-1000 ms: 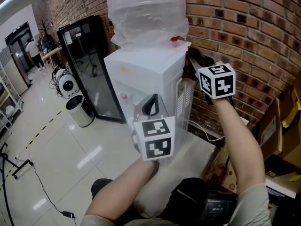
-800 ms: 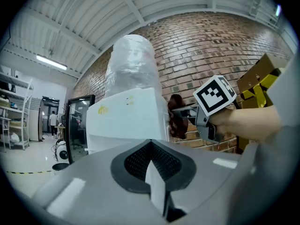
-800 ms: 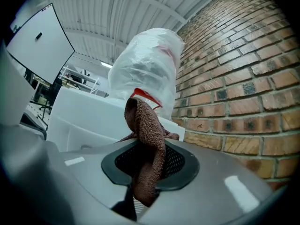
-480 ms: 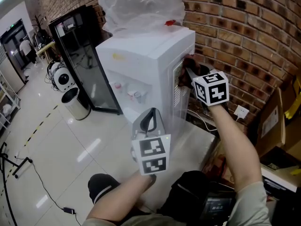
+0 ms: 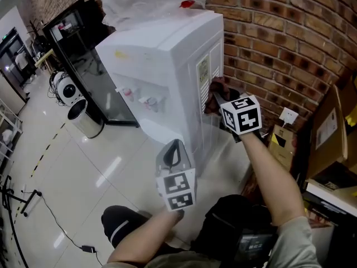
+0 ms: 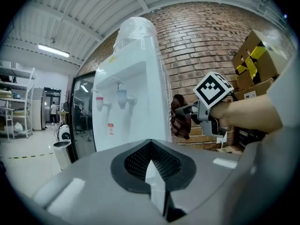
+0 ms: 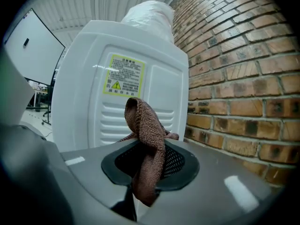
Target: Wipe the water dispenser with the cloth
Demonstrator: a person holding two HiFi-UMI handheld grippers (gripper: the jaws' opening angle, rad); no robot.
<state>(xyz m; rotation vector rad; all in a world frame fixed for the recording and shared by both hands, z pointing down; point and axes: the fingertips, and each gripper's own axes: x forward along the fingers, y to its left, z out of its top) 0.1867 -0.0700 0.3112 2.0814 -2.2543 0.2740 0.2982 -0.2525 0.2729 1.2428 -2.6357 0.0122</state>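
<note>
Plainly, the coming stroke is governed by how the cloth (image 7: 147, 139) lies to the water dispenser (image 5: 162, 49). The brown cloth is clamped in the right tool (image 5: 215, 98), with a fold standing up past the tips. In the right gripper view the dispenser's white side panel is met dead ahead at 12 o'clock. The yellow label (image 7: 124, 81) sits at 11 o'clock above the vent slots (image 7: 117, 121), and the brick wall (image 7: 243, 78) lies at 3 o'clock.

In the head view the cloth is seen against, or just short of, that panel; contact cannot be settled. The dispenser stands on the floor beside the wall with its long axis upright. The wipe is therefore judged best run along the panel's 12-to-6 line, with pressure kept toward 9 o'clock as the head view shows it.

The right forearm is stretched in from 5 o'clock, the tool is held near level and its marker cube is turned upward. The right hand is clearly the nearer one. The left tool (image 5: 174, 149) is held well apart, at 7 o'clock from the right tool, before the dispenser's front corner. Its jaws are drawn together on nothing.
</note>
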